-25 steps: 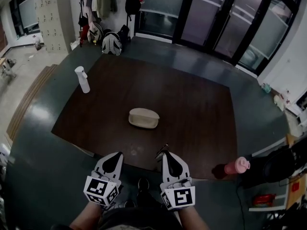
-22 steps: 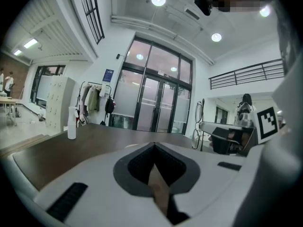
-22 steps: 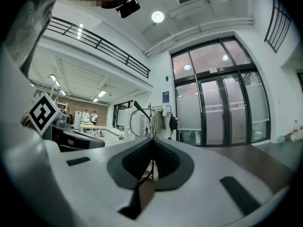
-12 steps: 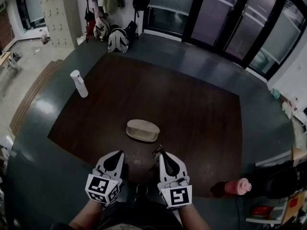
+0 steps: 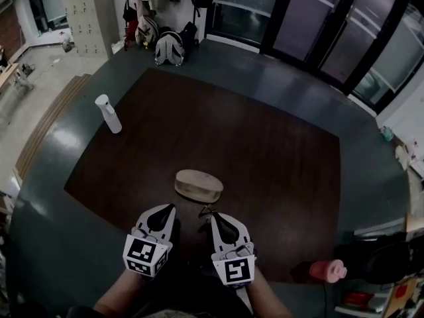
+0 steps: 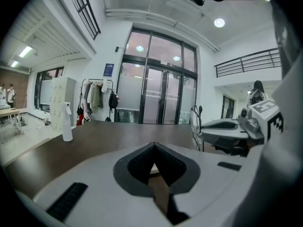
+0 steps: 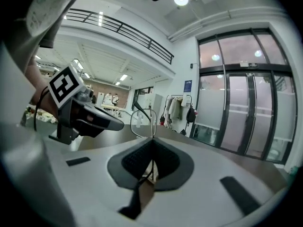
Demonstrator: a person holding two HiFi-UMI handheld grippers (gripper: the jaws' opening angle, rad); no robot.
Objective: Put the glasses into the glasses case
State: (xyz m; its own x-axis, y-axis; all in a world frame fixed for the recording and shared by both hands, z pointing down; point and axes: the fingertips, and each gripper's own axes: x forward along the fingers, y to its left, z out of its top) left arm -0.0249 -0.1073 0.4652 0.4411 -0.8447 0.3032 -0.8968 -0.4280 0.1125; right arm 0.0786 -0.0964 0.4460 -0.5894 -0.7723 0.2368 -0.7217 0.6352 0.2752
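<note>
Over the near edge of the brown table (image 5: 278,144), we hold the glasses (image 5: 206,211) just short of the case (image 5: 198,185).
Our right gripper (image 5: 213,216) is clenched on the thin wire frame, with one lens standing above its tips. Our left gripper (image 5: 169,207) is pressed together with nothing in it. The beige case looks closed. We judge the glasses light, springy and easily bent, so we'd grip the frame near bridge or hinge, gently, never on the lenses.

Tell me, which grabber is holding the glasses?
The right gripper: its jaws are shut on the glasses. The left gripper beside it is shut too, with nothing between its jaws.
</note>
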